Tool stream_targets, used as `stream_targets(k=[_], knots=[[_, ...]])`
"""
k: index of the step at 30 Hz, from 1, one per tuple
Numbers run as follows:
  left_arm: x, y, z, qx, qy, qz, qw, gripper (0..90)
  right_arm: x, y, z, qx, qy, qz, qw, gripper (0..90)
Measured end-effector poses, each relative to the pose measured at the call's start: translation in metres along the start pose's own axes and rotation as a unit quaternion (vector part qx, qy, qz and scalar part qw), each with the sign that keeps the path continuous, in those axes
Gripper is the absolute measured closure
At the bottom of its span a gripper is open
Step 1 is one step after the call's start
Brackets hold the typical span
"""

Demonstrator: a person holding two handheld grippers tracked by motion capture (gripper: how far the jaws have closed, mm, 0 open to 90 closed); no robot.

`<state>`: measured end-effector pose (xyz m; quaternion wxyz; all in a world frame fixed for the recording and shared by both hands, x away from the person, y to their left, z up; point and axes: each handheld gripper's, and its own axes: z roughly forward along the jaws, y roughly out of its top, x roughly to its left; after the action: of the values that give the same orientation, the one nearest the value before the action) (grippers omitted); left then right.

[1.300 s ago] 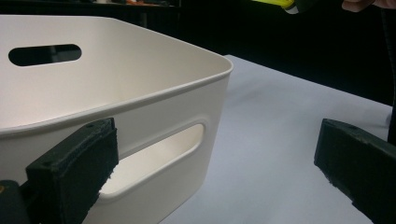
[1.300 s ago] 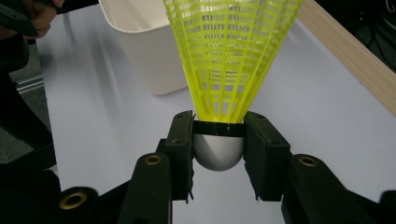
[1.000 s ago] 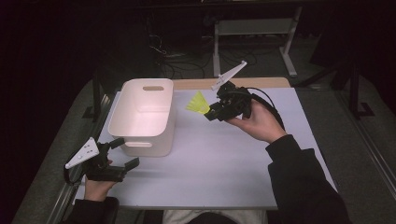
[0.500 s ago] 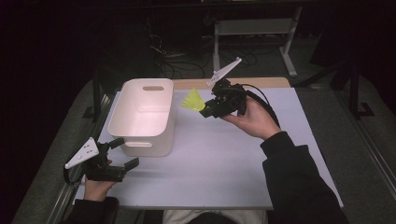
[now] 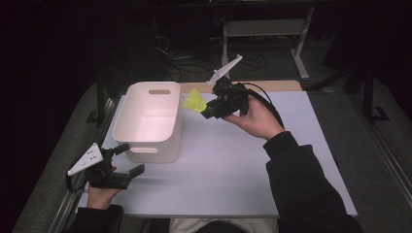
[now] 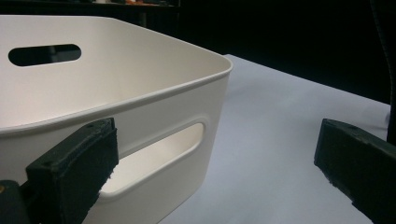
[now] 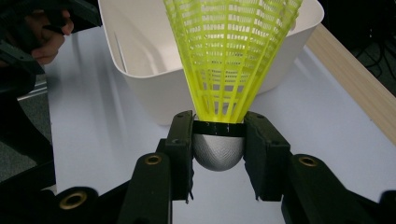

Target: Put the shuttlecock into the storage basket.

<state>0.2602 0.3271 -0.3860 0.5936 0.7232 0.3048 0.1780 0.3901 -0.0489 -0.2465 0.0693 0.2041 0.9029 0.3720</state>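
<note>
Shuttlecock (image 5: 194,102) | your right tool (image 5: 208,112) clamps its cork, skirt now nearer the bin (image 5: 148,141) rim than a second ago | carry almost done, release over bin next | left tool (image 5: 127,160) gapes empty on tabletop (image 5: 252,165) by bin

High view sits above the person's side, looking forward and down over the whole white desk (image 5: 233,165). Both hand-held gripper cams ride low and close, and all three catch the white plastic rectangular bin (image 5: 150,119) (image 6: 140,93) (image 7: 149,56).
</note>
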Motion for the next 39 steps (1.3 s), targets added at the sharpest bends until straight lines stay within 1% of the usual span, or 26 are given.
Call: stream_targets(k=[15, 17, 27, 28, 33, 39], knots=[[0.000, 0.000, 0.000, -0.001, 0.000, 0.000, 1.0000, 0.0, 0.001, 0.017, 0.011, 0.002, 0.008, -0.008, 0.9999, 63.2], [0.000, 0.000, 0.000, -0.001, 0.000, -0.001, 1.0000, 0.0, 0.002, 0.020, 0.013, 0.001, 0.010, -0.013, 0.9999, 63.2], [0.001, 0.000, 0.000, -0.003, -0.001, -0.003, 1.0000, 0.0, 0.005, 0.030, 0.025, 0.003, 0.021, -0.018, 0.9996, 63.2], [0.001, 0.000, 0.000, -0.004, 0.000, -0.003, 1.0000, 0.0, 0.005, 0.031, 0.026, 0.002, 0.022, -0.022, 0.9995, 63.2], [0.001, 0.000, -0.001, -0.003, 0.000, -0.002, 1.0000, 0.0, 0.007, 0.036, 0.030, 0.005, 0.025, -0.023, 0.9994, 63.2], [0.001, 0.000, -0.001, -0.003, -0.001, -0.003, 1.0000, 0.0, 0.007, 0.041, 0.034, 0.003, 0.031, -0.025, 0.9992, 63.2]])
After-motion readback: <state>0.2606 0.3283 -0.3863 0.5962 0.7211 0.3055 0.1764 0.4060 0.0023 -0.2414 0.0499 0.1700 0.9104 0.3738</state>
